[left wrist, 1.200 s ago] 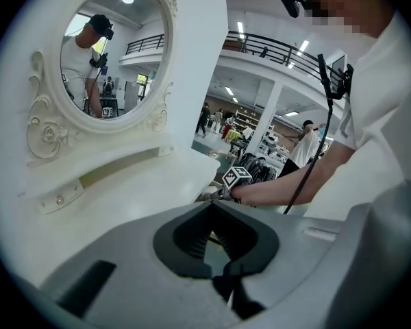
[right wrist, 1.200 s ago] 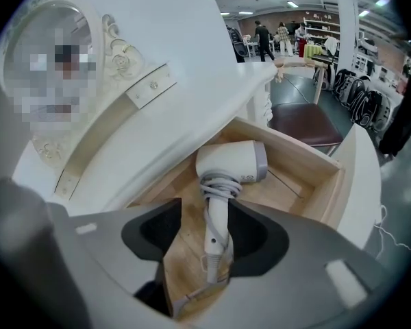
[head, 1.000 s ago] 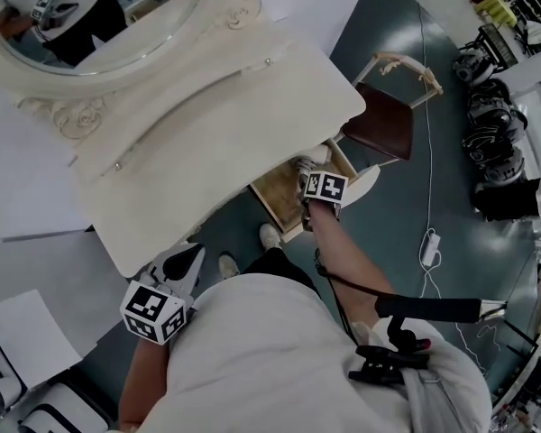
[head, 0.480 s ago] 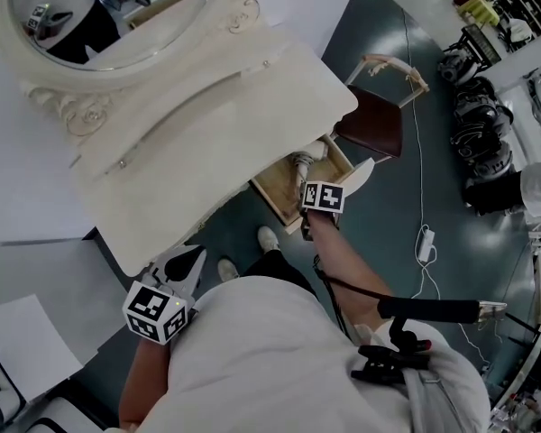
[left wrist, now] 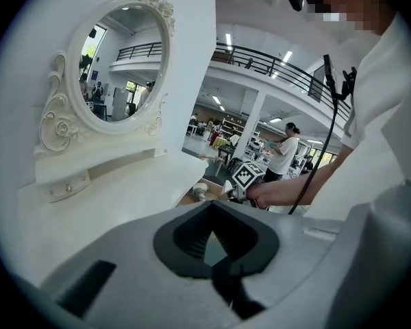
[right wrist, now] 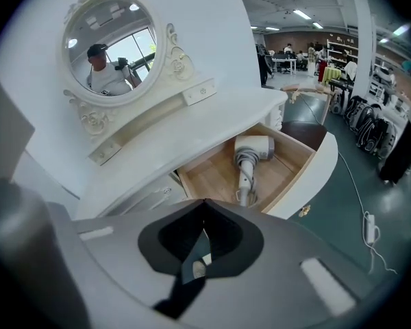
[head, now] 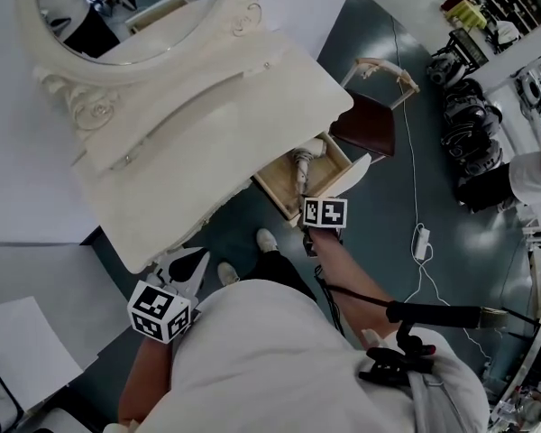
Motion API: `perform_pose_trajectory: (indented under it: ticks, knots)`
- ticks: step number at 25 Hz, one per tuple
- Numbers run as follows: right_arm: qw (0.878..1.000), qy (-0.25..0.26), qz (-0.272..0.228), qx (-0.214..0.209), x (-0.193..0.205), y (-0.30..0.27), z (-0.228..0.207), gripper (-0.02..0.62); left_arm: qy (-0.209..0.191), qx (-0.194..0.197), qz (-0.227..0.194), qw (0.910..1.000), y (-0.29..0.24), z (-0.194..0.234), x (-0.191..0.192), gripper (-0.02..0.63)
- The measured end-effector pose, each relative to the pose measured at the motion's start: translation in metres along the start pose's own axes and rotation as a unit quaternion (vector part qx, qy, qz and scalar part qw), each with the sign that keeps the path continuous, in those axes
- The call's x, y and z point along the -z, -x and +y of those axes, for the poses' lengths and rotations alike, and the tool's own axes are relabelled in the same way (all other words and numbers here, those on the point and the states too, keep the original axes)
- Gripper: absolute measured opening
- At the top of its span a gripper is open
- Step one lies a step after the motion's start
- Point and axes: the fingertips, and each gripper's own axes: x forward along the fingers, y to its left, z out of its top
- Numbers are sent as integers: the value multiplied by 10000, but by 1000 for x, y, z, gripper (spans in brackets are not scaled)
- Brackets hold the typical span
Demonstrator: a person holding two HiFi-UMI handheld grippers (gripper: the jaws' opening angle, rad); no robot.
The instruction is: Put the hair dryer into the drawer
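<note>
The white hair dryer [right wrist: 250, 151] lies in the open wooden drawer [right wrist: 292, 172] of the cream dressing table [head: 207, 124], with its cord wound round the handle. In the head view the hair dryer [head: 304, 162] shows inside the drawer [head: 272, 186]. My right gripper [right wrist: 204, 214] hangs above and in front of the drawer, clear of the dryer. Its jaws have just been closing and are shut with nothing between them; its marker cube [head: 325, 212] sits just outside the drawer front. My left gripper [head: 187, 262] is shut and empty beside the table's near-left edge.
An oval mirror [head: 126, 7] stands on the tabletop. A chair with a dark brown seat [head: 365, 129] stands beyond the drawer. A white cable with an adapter [head: 421, 242] lies on the green floor. Black bags [head: 464, 124] sit at the right. The person's shoes [head: 267, 239] are under the table edge.
My right gripper has pulled back and up from the drawer toward the person. The hair dryer stays in the drawer. The left gripper has shifted slightly along the table edge.
</note>
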Motion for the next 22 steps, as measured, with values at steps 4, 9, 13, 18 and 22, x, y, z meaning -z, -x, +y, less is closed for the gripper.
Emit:
perform_pose_trajectory:
  ticks: [4,9,13,18,22]
  knots:
    - [9999,70,25,-130,20,17,18,2,37,90,21,10000,7,0,14,2]
    - [9989,353,55,-293,40,39,43,2,3,284,99,9995,10,-7,27,2]
    - [9975,577,1,-419,50,52,62,2,-61,364,87,9993,14,-8,32,2]
    - [9951,770,-54,-612,60,64,83,2,-102,391,68,9992,20,-9,36,2]
    - [9930,936,-60,-725,68,70,98,2,-126,380,72,9992,25,-8,39,2]
